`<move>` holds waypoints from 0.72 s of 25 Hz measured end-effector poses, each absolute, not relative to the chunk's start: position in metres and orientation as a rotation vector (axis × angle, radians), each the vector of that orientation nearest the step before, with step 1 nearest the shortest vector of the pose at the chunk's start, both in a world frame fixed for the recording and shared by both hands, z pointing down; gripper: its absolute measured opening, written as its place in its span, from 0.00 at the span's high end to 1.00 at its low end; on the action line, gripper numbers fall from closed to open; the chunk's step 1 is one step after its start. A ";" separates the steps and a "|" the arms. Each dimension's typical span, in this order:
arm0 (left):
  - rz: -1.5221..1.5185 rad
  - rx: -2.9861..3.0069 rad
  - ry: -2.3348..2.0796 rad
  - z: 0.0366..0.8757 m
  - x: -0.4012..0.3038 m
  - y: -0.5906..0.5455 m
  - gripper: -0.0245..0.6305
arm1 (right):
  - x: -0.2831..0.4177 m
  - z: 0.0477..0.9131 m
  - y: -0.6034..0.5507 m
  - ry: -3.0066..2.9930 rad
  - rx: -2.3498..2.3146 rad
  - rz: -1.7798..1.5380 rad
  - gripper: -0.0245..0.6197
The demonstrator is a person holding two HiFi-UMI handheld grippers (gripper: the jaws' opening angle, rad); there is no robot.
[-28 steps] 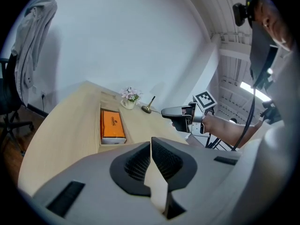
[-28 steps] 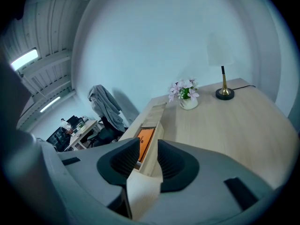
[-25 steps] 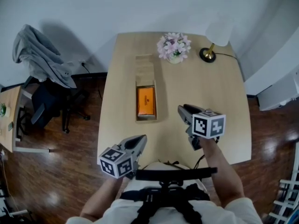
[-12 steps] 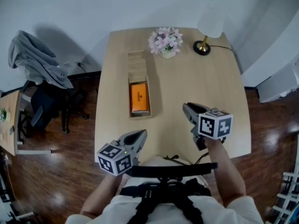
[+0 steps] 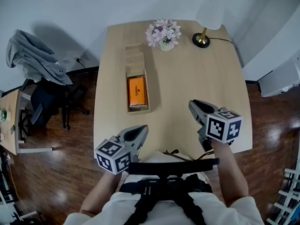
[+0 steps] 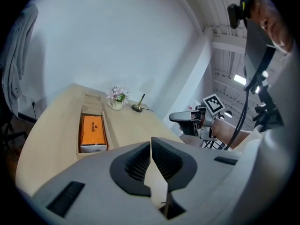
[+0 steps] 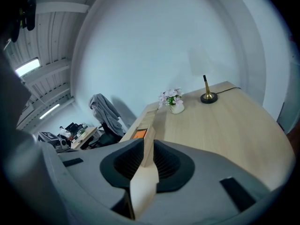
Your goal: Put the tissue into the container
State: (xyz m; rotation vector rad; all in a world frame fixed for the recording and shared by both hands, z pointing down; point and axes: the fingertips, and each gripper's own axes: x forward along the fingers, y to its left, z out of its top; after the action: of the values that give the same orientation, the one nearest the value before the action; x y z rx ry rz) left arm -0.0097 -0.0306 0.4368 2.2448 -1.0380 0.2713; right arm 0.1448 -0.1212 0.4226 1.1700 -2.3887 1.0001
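container [image 5: 134, 59]: orange tissue pack [image 5: 137, 92] in its near end | left gripper [image 5: 141, 130]: above near table [image 5: 197, 74] edge, jaws together, empty | right gripper [image 5: 193, 105]: jaws just been closing, slim gap, empty

Pale wood table [image 5: 197, 78] is sitting up against a plain white wall [image 5: 70, 3], dark glossy wood floor [image 5: 56, 172] catching glare all around. Office chair [image 5: 42, 102] w/ a grey jacket [image 5: 30, 55] is sitting on the left, and a brass lamp [image 5: 202, 39] is standing on the table's far corner.
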 end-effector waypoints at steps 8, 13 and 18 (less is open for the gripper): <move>0.299 2.241 -1.001 0.444 -0.001 -0.024 0.96 | 0.158 0.427 -0.100 -2.373 1.192 1.005 0.91; 0.339 2.266 -0.981 0.445 0.006 -0.022 0.96 | 0.161 0.430 -0.085 -2.352 1.221 0.964 0.93; 0.387 2.301 -0.959 0.443 0.014 -0.021 0.96 | 0.157 0.429 -0.073 -2.357 1.252 0.895 0.96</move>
State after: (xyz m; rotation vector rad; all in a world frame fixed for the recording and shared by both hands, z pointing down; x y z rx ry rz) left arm 0.0142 -0.0206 0.4432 2.3010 -0.9590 0.3874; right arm 0.1573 -0.0726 0.4294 1.2523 -2.3568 0.8950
